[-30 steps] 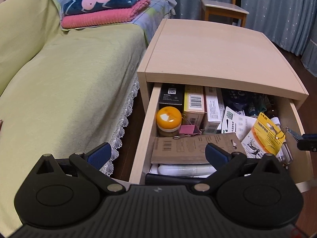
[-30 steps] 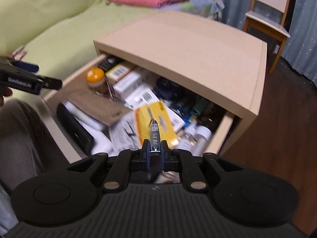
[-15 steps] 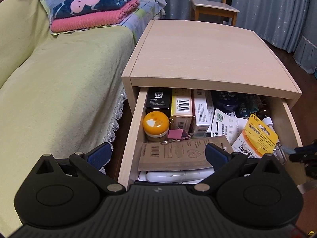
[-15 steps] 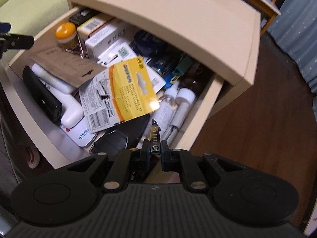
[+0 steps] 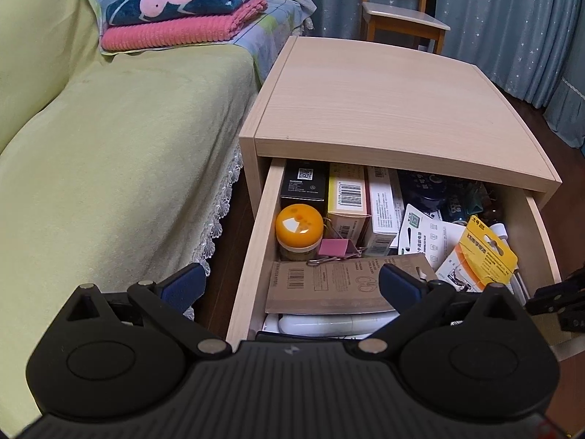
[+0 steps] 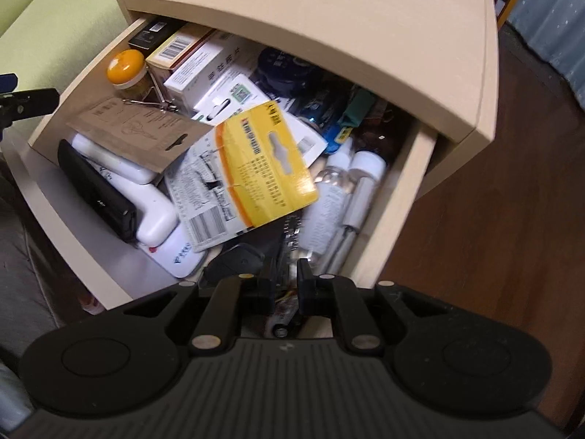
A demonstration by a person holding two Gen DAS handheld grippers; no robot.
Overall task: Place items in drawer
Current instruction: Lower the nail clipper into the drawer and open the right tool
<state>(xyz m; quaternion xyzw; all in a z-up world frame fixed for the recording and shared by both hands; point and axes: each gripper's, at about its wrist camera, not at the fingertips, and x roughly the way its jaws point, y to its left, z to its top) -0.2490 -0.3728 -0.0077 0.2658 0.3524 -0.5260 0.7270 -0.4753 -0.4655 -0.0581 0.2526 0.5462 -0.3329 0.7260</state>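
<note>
Starry blue curtains [image 5: 512,18] and a wooden chair [image 5: 402,14] fill the top of the left wrist view, with a green-covered sofa [image 5: 109,153] down the left side and folded blankets [image 5: 182,11] at the upper left. Centre frame stands a pale wood nightstand [image 5: 384,109], its drawer [image 5: 252,256] pulled open and crowded.

Inside the drawer, toward the back, a black box [image 5: 303,183], a yellow box [image 5: 347,197] and a white box [image 5: 382,208] stand side by side. An orange-lidded jar [image 5: 299,226] sits just in front of the black box, a pink binder clip [image 5: 334,248] beside it, and a brown cardboard card [image 5: 329,285] lies across the front. A yellow packet [image 6: 263,168] rests on top of the heap at mid frame in the right wrist view, with clear bottles [image 6: 351,183] along the drawer's right wall and a black case [image 6: 95,190] by the front edge.

The left tongs [image 5: 290,285] are spread wide — one blue pad hangs over the floor by the sofa's lace edge, the other over the cardboard card — and they grip nothing. The right tongs [image 6: 286,285] sit low over the drawer's front right corner with a narrow gap between the fingers and nothing pinched there. A small metal nail clipper [image 6: 292,234] lies in the drawer just beyond the fingertips — blurred, among the bottles and a dark object.
</note>
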